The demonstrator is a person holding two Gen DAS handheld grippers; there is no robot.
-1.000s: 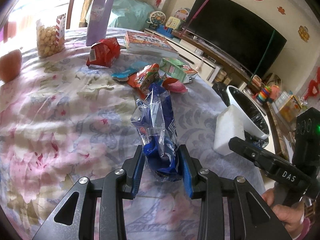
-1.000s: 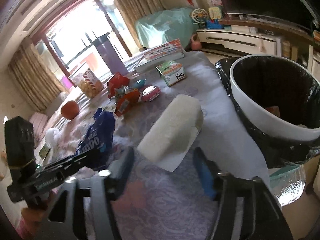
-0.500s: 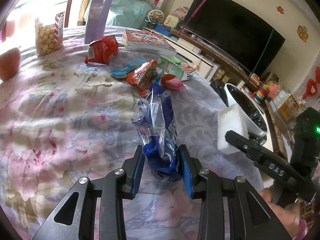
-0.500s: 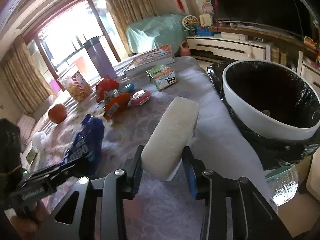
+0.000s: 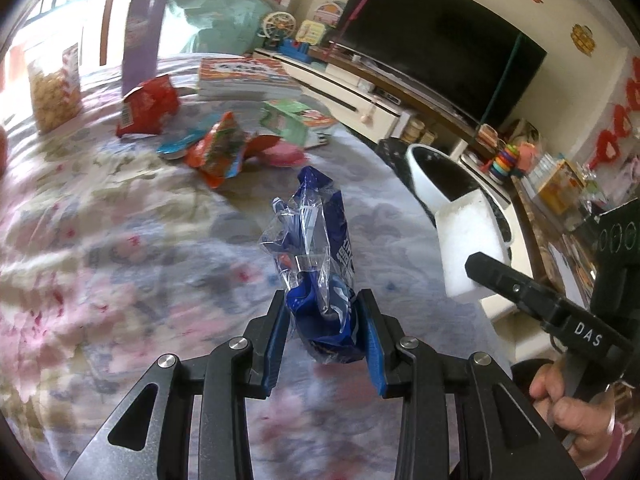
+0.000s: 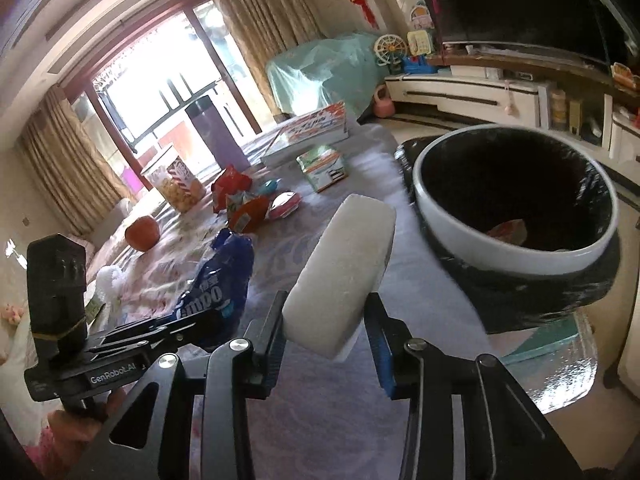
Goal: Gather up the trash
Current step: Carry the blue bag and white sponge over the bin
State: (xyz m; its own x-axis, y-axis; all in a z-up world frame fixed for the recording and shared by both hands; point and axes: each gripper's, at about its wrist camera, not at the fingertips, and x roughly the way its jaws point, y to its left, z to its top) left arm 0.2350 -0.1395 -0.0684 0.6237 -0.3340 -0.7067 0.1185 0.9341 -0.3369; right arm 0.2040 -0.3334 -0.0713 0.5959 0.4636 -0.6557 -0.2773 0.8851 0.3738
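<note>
Floral-clothed bench (image 5: pixel 100 240), bin (image 6: pixel 516 200) at its edge. Left gripper (image 5: pixel 324 330) stays clamped on blue snack bag (image 5: pixel 320 264). Right gripper (image 6: pixel 326 328), open a second ago, now pinches white foam block (image 6: pixel 344 268) beside bin; both ready for dumping.

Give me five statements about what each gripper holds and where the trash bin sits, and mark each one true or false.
1. The left gripper is shut on the blue snack bag. True.
2. The right gripper is open and holds nothing. False: it is shut on the white foam block.
3. The white trash bin has a black liner. True.
4. The bin holds nothing at all. False: an orange-red scrap lies inside.
5. The red snack bag has already been picked up. False: it lies on the floral tablecloth, near the purple bottle.
</note>
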